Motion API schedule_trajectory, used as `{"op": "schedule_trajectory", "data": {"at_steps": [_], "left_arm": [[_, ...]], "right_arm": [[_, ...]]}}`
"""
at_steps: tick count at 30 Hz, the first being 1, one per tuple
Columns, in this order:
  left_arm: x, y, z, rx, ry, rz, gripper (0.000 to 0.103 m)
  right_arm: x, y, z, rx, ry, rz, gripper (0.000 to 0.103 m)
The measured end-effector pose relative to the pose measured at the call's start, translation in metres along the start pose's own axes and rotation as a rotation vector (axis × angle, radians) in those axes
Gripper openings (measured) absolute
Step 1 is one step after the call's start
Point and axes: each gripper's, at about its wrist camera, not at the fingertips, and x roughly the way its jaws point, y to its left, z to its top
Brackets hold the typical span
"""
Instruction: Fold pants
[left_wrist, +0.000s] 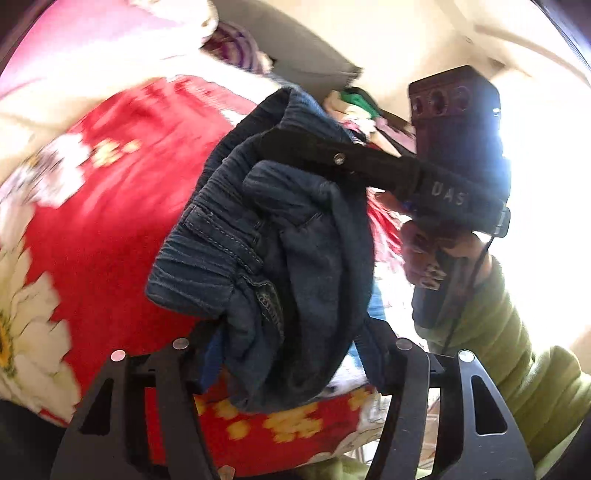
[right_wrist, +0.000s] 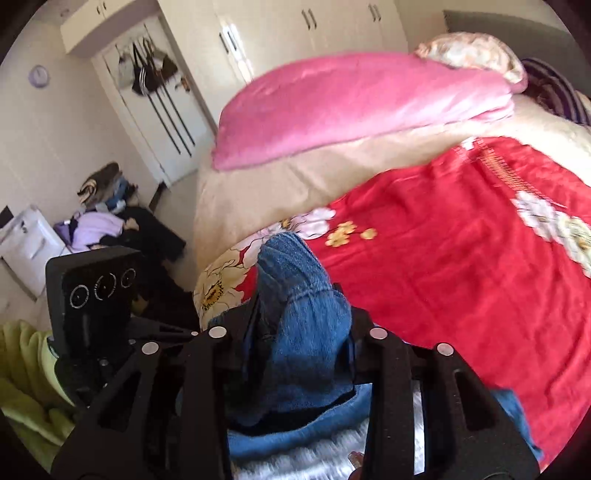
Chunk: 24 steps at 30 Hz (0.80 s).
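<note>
The bed (right_wrist: 461, 258) lies ahead of and below both jaws; the pants (left_wrist: 280, 258) hang bunched between them, off the red blanket (left_wrist: 122, 206); your left gripper (left_wrist: 291, 354) and right gripper (right_wrist: 299, 332) each pinch denim at a narrowed opening; judged: draw the hands apart, spread the waistband flat before lowering; keep both grips firm.

We see the pants (left_wrist: 280, 240), dark blue denim with an elastic ribbed waistband at nine o'clock, bunched in a crumpled hanging bundle. From the right wrist their lighter blue folds (right_wrist: 299, 325) rise toward twelve o'clock, lifted and rumpled.
</note>
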Motion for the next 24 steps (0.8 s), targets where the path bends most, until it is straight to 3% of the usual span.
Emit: {"op": "schedule_trajectory", "data": {"at_steps": [4,6,9,13,16,20,24], "left_arm": [[0.018,-0.031,0.005,0.093,0.032,-0.039,0.058],[0.030,-0.045,0.003,0.139,0.071,-0.071,0.059],[0.051,-0.061,-0.008,0.210,0.157,-0.114,0.060],[0.081,-0.067,-0.019,0.239,0.249,-0.122,0.063],[0.086,-0.066,-0.020,0.254,0.260,-0.096,0.067],[0.083,-0.061,-0.021,0.247,0.258,-0.094,0.067],[0.065,-0.068,-0.036,0.244,0.235,-0.097,0.068]], "right_arm": [[-0.042,-0.013,-0.020,0.065,-0.073,-0.011,0.042],[-0.063,-0.021,-0.034,0.110,-0.118,-0.020,0.062],[-0.091,-0.035,-0.062,0.164,-0.158,-0.081,0.063],[-0.100,-0.049,-0.099,0.233,-0.107,-0.217,0.063],[-0.090,-0.056,-0.113,0.267,-0.066,-0.247,0.065],[-0.070,-0.078,-0.132,0.345,0.045,-0.411,0.065],[-0.075,-0.083,-0.142,0.388,0.008,-0.380,0.065]]}}
